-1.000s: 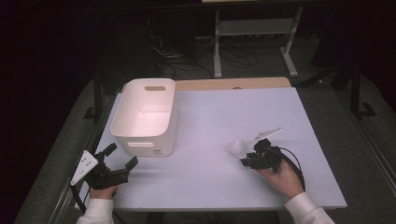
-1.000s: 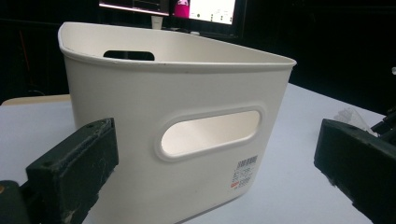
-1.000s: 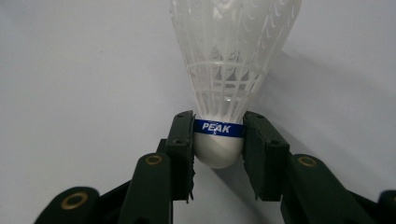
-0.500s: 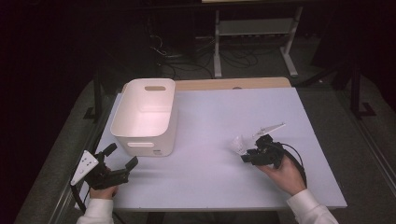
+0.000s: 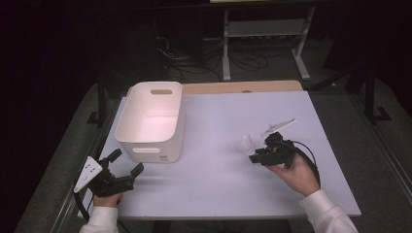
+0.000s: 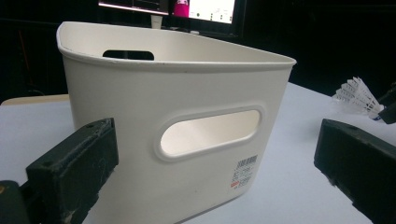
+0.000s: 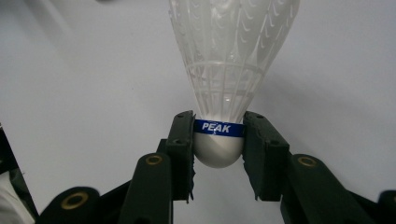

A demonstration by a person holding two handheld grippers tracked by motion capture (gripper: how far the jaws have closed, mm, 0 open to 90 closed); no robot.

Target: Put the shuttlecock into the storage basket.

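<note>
A white plastic shuttlecock (image 7: 229, 56) with a blue band marked PEAK sits between the jaws of my right gripper (image 7: 218, 140), which is shut on its round cork base. In the high view that right gripper (image 5: 256, 154) is at the table's right middle, the shuttlecock (image 5: 245, 144) pointing left. A white plastic bin (image 5: 150, 121) with handle slots stands at the left. My left gripper (image 5: 124, 166) hangs open at the front left corner, just before the bin (image 6: 177, 126), its jaws wide apart. The shuttlecock (image 6: 357, 95) shows far right in the left gripper view.
The pale lilac table top (image 5: 218, 194) stretches between the bin and the right hand. A wooden board (image 5: 243, 87) lies along the far edge. A metal stand (image 5: 262, 29) and cables are on the dark floor behind the table.
The right gripper with the shuttlecock has shifted slightly to the right and up. The left gripper has stayed put.
</note>
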